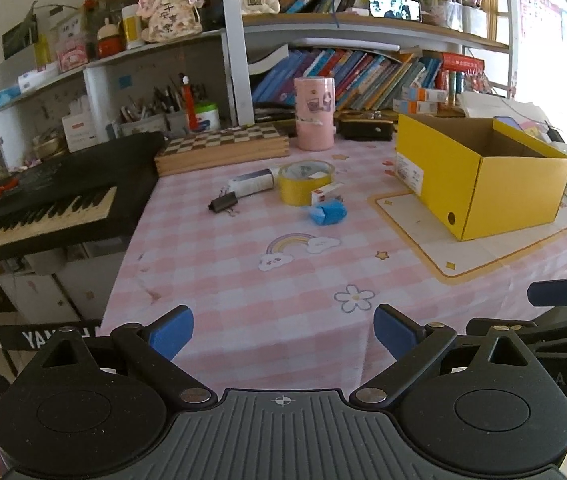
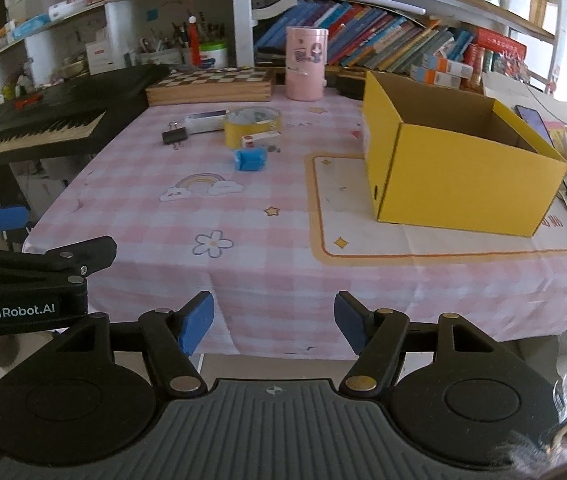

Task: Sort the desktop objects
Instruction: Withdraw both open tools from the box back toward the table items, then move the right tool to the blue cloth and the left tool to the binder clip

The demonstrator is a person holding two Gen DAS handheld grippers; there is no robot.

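Observation:
An open yellow cardboard box [image 1: 479,176] [image 2: 459,168] stands on the right of the pink checked tablecloth. Left of it lie a yellow tape roll [image 1: 303,182] [image 2: 249,126], a small white and red box [image 1: 325,193] [image 2: 260,139], a blue folded object [image 1: 328,213] [image 2: 250,159], a black binder clip [image 1: 223,202] [image 2: 174,135] and a white tube [image 1: 251,182] [image 2: 205,121]. My left gripper [image 1: 283,334] is open and empty over the near table edge. My right gripper [image 2: 274,322] is open and empty, also at the near edge, far from the objects.
A pink cylinder container [image 1: 314,114] [image 2: 306,64] and a wooden chessboard box [image 1: 223,148] [image 2: 211,86] stand at the back. A black keyboard piano [image 1: 43,196] [image 2: 43,120] is at the left. Bookshelves [image 1: 363,72] rise behind. Papers and a phone [image 2: 533,120] lie far right.

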